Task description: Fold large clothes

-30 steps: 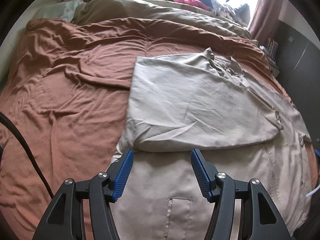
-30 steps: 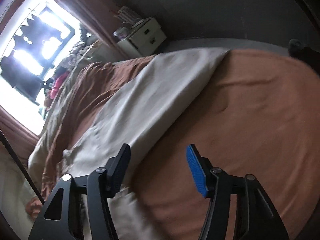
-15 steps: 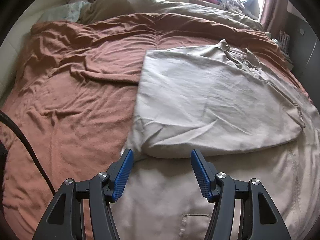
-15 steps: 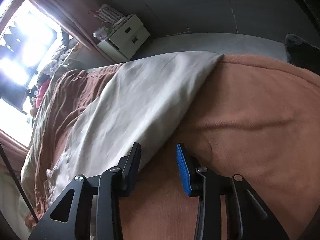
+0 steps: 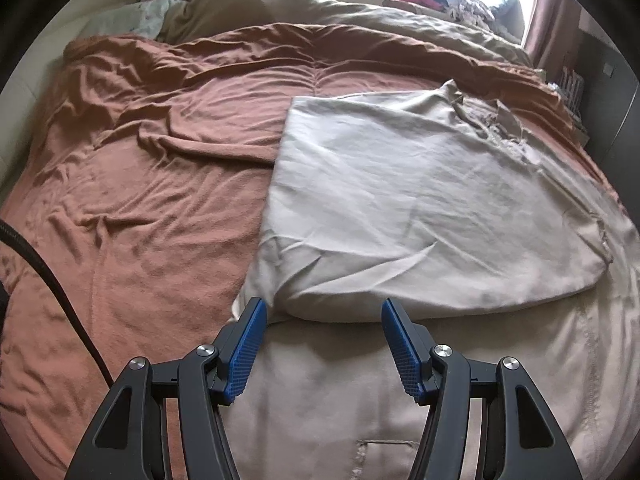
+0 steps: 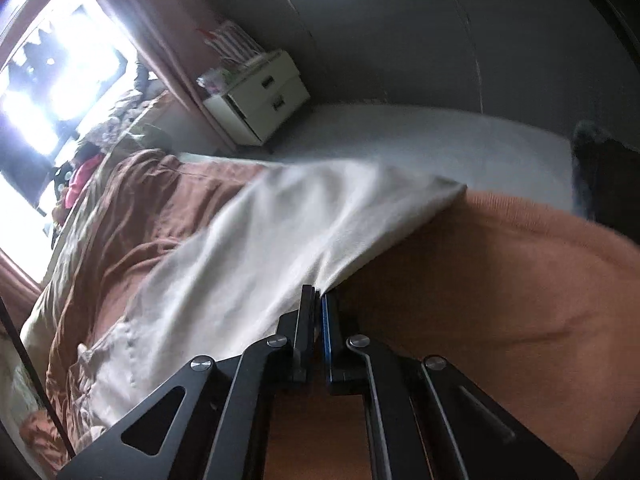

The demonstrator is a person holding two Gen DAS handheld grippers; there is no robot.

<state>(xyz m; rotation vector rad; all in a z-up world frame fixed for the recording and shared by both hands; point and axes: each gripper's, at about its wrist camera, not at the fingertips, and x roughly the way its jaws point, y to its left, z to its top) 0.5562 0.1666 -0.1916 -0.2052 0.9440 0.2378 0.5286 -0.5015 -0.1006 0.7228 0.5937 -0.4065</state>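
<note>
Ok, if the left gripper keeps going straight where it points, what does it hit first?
Probably the folded edge of the beige garment on the bed; the open left gripper points down at it, though depth is unclear.

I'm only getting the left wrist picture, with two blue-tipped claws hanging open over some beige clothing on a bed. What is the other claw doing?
Observer: The right gripper has just been closing and is now shut on the edge of the beige garment.
Operator: Whereabouts on the bed?
Observer: Near the bed's edge, over a smooth stretch of the orange-brown blanket; grey floor shows just beyond it.
Operator: Anything else over there?
Observer: A small white drawer unit stands against the dark wall.
</note>
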